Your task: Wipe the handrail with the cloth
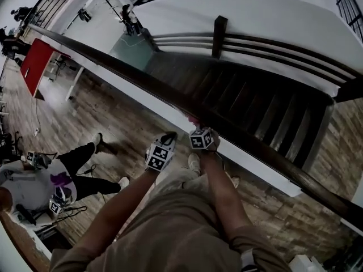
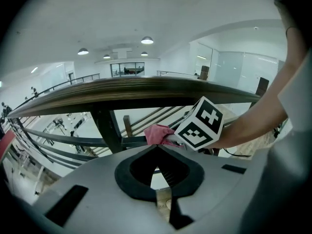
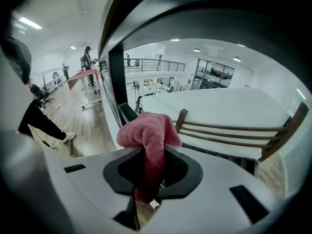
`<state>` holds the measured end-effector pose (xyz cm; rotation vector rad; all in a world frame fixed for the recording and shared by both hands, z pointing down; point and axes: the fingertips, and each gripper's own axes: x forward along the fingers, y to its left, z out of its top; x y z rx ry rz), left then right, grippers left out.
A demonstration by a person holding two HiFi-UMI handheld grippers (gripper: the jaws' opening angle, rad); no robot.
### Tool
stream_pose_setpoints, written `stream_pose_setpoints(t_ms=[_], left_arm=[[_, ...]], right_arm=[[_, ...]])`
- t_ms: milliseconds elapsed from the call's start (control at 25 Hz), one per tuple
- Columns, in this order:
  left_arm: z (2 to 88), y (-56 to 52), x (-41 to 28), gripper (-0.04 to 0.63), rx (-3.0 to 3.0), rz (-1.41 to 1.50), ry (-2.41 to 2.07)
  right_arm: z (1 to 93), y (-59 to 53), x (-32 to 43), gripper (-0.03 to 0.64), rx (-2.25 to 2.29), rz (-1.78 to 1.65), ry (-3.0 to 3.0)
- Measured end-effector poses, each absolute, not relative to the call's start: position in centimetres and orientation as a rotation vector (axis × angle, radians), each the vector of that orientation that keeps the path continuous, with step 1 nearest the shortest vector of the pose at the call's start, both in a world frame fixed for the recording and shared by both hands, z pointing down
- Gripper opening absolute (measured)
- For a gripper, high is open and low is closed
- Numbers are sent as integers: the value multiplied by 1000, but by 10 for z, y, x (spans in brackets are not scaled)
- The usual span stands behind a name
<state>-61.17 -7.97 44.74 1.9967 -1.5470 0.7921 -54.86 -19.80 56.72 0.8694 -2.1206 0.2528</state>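
The dark wooden handrail point(image 1: 170, 92) runs diagonally from upper left to lower right. My right gripper point(image 1: 197, 126) is against its near side, shut on a pink cloth point(image 1: 194, 119); the cloth point(image 3: 148, 135) bulges out of the jaws just under the rail point(image 3: 195, 13). My left gripper point(image 1: 168, 137) hangs a little to the left and short of the rail, shut with nothing in it. In the left gripper view the closed jaws point(image 2: 157, 146) point under the handrail point(image 2: 146, 87), with the cloth point(image 2: 158, 133) and the right gripper's marker cube point(image 2: 200, 123) just ahead.
Beyond the rail a dark staircase point(image 1: 255, 103) drops away, with a second rail point(image 1: 266, 44) against a white wall. On the floor below, a person point(image 1: 51, 177) sits at lower left. A red table point(image 1: 37, 64) stands at upper left. Black balusters point(image 2: 108, 128) hold the rail.
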Motion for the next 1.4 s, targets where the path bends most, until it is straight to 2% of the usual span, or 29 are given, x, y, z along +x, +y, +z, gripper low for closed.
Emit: stream_pose_setpoints(t_ms=[440, 1120, 1400], left_arm=[[453, -97, -455, 17, 2125, 823, -1419], [452, -84, -137, 17, 2132, 788, -1407], [453, -78, -45, 17, 2259, 818, -1238]], right_arm=[[569, -194, -348, 75, 1064, 382, -2049], [568, -172, 20, 74, 1142, 426, -1938], [569, -165, 119, 74, 1227, 500, -1863]])
